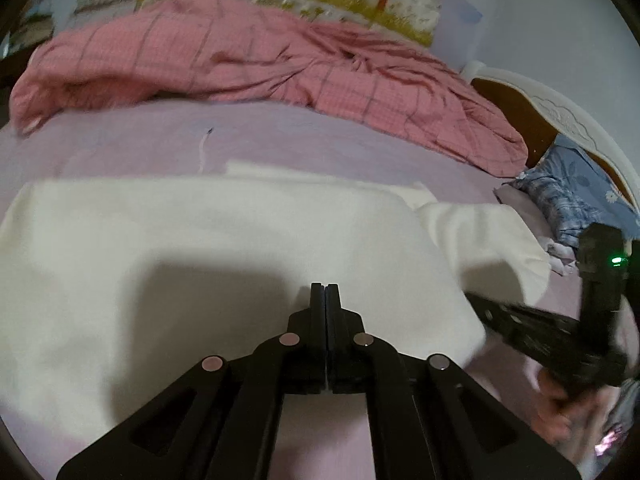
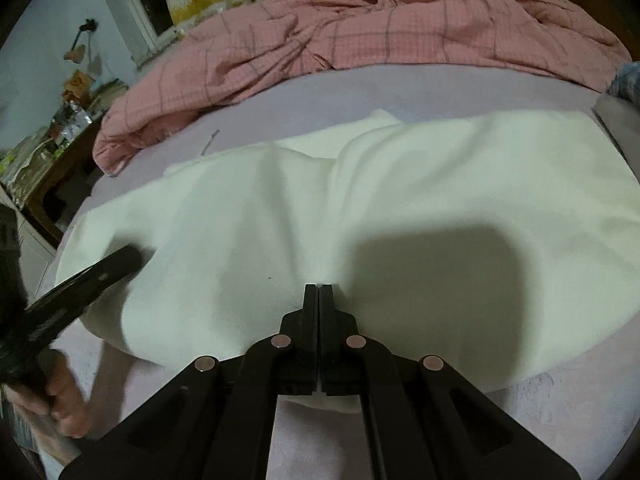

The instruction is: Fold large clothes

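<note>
Basically both grippers were pinching the white garment [image 1: 224, 248] along its near edge on the lilac bedsheet [image 1: 304, 136].
Left gripper [image 1: 325, 286] and right gripper [image 2: 319, 287] each had jaws clenched, cloth apparently nipped at the tips, likely so the edge lifts evenly for a fold away from the person. Pink quilt [image 2: 360, 32] was bunched at the far side, leaving room to lay it.
</note>
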The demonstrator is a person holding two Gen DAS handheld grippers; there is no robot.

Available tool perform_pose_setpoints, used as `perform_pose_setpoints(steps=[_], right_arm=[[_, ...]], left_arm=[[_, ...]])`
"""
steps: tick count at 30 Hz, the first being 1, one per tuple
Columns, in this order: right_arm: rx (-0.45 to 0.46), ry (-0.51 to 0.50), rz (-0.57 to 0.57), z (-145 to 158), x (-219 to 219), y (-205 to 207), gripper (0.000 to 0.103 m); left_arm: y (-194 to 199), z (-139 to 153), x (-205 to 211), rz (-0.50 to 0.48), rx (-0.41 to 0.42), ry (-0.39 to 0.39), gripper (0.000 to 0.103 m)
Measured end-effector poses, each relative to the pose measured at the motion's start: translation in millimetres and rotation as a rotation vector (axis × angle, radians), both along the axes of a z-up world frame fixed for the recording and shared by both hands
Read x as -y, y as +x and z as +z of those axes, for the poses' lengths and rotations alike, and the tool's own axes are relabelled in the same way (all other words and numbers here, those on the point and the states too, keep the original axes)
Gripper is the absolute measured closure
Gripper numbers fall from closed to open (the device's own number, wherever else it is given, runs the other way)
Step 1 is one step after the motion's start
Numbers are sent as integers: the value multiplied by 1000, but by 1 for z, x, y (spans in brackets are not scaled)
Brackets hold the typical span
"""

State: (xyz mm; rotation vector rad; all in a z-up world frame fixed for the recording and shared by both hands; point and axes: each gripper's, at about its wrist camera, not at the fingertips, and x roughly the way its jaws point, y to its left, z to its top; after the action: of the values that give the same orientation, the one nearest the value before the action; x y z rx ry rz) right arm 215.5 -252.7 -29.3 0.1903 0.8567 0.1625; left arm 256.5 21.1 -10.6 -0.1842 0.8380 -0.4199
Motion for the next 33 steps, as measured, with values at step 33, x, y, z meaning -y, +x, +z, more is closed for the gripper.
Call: perform_pose_setpoints(steps=[33], right_arm=[[41,1,19,-3,5,8,103]], left_arm=[[12,-22,46,81,-37,161,100]])
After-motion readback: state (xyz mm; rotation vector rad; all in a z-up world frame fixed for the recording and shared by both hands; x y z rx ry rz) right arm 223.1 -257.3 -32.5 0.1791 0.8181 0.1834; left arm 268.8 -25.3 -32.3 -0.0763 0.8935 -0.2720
